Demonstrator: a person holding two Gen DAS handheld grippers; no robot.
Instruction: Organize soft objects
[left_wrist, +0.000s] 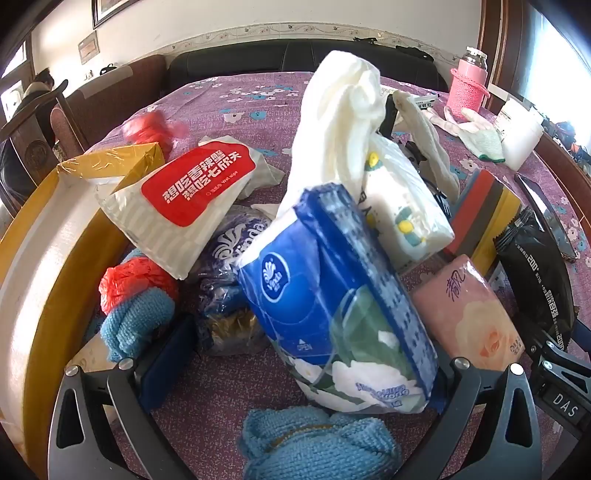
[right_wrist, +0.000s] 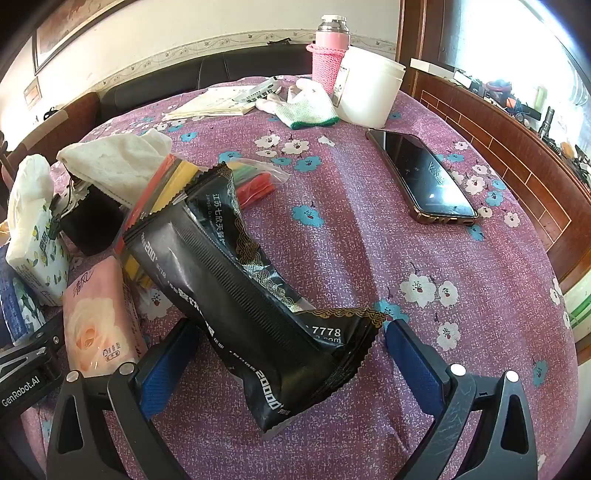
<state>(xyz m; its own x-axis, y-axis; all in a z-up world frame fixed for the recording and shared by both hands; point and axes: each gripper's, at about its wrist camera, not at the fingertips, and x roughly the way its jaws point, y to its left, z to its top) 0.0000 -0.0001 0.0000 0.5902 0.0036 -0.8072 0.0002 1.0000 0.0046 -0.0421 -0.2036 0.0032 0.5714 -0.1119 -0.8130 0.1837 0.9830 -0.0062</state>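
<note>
Tabletop (right_wrist: 369, 229) under a purple flowered cloth carries everything, its soft clutter heaped toward the left side where a yellow cardboard box (left_wrist: 33, 236) stands open, probably as the bin for sorted items. Leaning over the box's rim is a white wet-wipe pack with a red label (left_wrist: 173, 206), half in and half out, as if dropped rather than placed. A blue tissue pack (left_wrist: 332, 314) stands tilted in the middle of the heap, propped against a white tissue pack with lemon print (left_wrist: 402, 206); a pink tissue pack (right_wrist: 99, 317) lies just beside it. A black wet-wipe pouch (right_wrist: 251, 302) lies slantwise over a bag of coloured cloths (right_wrist: 166, 192), apart from the heap, so it looks like the right side's next pick.

The left gripper (left_wrist: 291, 373) has its fingers spread as wide as they go, straddling the blue pack's lower end without pressing it. The right gripper (right_wrist: 291, 354) is likewise fully spread, its fingers either side of the black pouch, gripping nothing. A blue knitted cloth (left_wrist: 317, 443) sits below the left fingers. A phone (right_wrist: 421, 177) rests well apart, not a soft item.
</note>
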